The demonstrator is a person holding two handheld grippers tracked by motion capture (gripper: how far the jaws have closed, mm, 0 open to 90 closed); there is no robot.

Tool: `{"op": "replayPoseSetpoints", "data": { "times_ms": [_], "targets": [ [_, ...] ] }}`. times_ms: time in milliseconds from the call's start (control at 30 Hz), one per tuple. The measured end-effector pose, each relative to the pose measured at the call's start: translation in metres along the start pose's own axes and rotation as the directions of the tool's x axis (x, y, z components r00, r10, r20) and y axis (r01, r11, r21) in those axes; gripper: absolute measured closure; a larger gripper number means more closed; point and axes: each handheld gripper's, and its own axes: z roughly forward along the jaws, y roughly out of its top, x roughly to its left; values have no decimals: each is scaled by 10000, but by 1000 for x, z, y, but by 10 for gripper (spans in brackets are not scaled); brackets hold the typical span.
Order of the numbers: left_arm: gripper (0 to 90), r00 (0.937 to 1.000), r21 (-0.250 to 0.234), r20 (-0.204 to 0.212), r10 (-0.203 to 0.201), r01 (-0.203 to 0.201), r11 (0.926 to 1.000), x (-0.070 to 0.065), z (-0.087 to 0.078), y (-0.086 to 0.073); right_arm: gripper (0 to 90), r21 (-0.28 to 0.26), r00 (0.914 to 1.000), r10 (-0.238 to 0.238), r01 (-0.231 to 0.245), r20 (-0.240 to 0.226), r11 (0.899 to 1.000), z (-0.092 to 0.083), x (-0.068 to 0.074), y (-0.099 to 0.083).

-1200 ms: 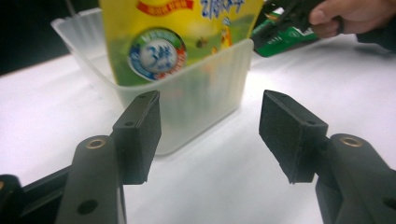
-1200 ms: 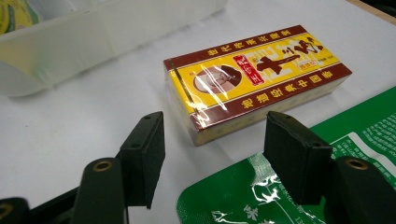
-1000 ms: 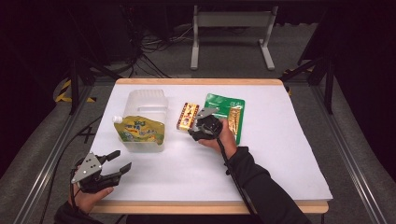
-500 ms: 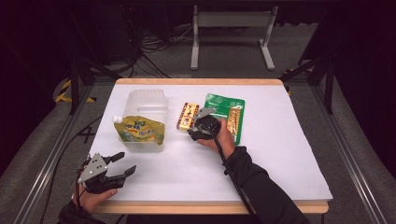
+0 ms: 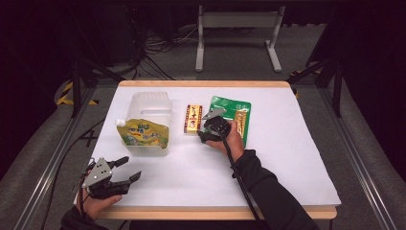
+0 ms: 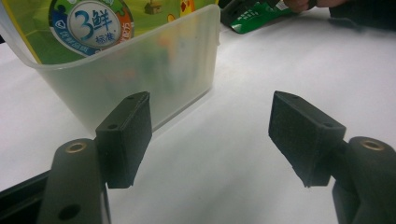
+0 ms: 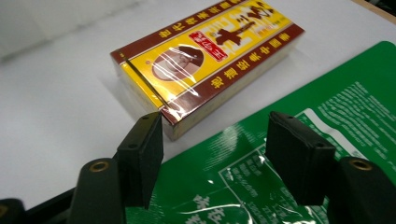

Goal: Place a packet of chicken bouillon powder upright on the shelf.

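Bench white-topped, carrying everything.

Clear plastic tub with yellow-green spouted pouch inside: ahead of the left hand-held gripper, well apart from it, tub corner just off its left jaw line in the left gripper view. Left jaws spread, just been opening, nothing but bare bench between them. Parked at the near-left bench corner, out of play.

Green flat packet lying flat directly under the right hand-held gripper, extending away to its right; one edge just beside the box, cannot tell if touching.

Red-and-yellow box: likely pick target. Lying flat just ahead of the right hand-held gripper and shifted toward its left jaw; near corner almost at that jaw's tip. Long axis runs away from the gripper, slanting to its right, so roughly in line with the jaws, short side across them. In the high view, box just left of right hand-held gripper.

Right jaws spread, nothing pinched, hovering over the packet edge. Right hand far nearer the box than left.

Judgement: next move needs a small shift toward the left jaw side plus a push forward, to straddle the box's narrow width. Risk: right jaw snagging the packet on closing.
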Motion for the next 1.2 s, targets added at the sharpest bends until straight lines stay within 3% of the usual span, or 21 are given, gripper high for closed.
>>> {"op": "replayPoseSetpoints", "data": {
  "times_ms": [267,367,433,500,600,767,900,1067,1200],
  "targets": [
    [299,10000,26,87,27,-27,10000,-1,1,0,444,48,9967,237,-241,782,9997,-3,-9,0],
    [297,9999,33,119,37,-37,10000,-1,2,1,459,-107,9956,310,-301,882,9995,-5,-7,2],
    [292,9999,45,138,56,-57,10000,-1,3,1,413,-368,9978,630,-623,191,9974,-5,-4,4],
    [290,9999,58,156,51,-52,10000,-2,3,1,390,-396,9978,668,-667,15,9970,-4,-3,4],
    [287,9998,104,204,83,-86,9999,-3,4,1,275,-279,9952,866,-880,-461,9957,3,9,11],
    [286,9995,99,288,150,-152,9998,-3,5,1,197,112,9923,1207,-1204,-265,9927,16,19,17],
    [284,9993,144,343,147,-152,9998,-3,5,1,188,360,9861,1625,-1637,333,9859,25,19,20],
    [283,9989,205,459,125,-134,9997,-4,7,0,176,473,9733,2274,-2288,324,9723,30,16,22],
    [283,9986,312,501,169,-185,9993,-4,8,0,196,511,9727,2281,-2302,436,9718,32,19,22]
  ]
}}
